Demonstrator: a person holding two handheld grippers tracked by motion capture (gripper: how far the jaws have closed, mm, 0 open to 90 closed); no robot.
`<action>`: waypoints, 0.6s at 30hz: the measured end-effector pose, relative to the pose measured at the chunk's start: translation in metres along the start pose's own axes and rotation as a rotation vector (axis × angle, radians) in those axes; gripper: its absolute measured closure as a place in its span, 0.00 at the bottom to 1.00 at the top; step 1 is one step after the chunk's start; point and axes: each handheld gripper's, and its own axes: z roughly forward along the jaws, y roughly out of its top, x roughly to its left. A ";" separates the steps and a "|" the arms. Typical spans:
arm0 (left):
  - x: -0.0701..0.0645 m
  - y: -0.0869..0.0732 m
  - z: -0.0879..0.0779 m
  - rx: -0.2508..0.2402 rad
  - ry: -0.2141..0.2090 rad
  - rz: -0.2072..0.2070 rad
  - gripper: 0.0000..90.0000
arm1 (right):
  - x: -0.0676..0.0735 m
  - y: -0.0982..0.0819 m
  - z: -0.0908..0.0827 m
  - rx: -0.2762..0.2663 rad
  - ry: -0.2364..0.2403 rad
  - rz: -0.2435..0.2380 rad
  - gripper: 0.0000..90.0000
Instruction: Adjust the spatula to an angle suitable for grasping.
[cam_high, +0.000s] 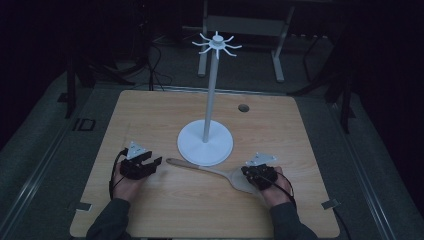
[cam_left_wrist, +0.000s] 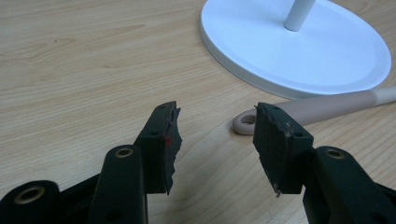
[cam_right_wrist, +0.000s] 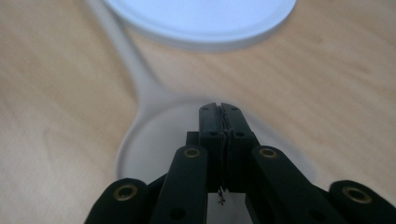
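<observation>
Over spatula (cam_high: 220, 172) head: right tongs (cam_right_wrist: 219, 108) together, hiding blurred blade; left tongs (cam_left_wrist: 215, 135) apart.

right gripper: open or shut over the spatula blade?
Shut. In the right gripper view the right gripper has its fingers pressed together, no gap, above the spatula blade; nothing visibly clamped between them.

A pale beige spatula (cam_high: 215, 171) lies flat on the table. Its round, flat blade (cam_right_wrist: 154, 144) sits directly under the closed tip of the right claw (cam_right_wrist: 219, 108), and its thin handle runs away from there to a looped end (cam_left_wrist: 243, 124) just beyond the open left claw (cam_left_wrist: 215, 122).
</observation>
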 end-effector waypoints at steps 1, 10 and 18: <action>0.000 0.000 0.000 0.002 0.000 0.001 0.56 | 0.002 -0.003 0.000 0.011 0.001 -0.001 0.98; 0.000 0.000 0.000 0.000 0.000 0.003 0.56 | 0.002 -0.016 -0.003 -0.005 0.013 0.023 0.99; 0.000 0.000 0.000 0.002 0.000 0.002 0.56 | 0.004 -0.023 -0.003 0.002 0.027 0.029 0.99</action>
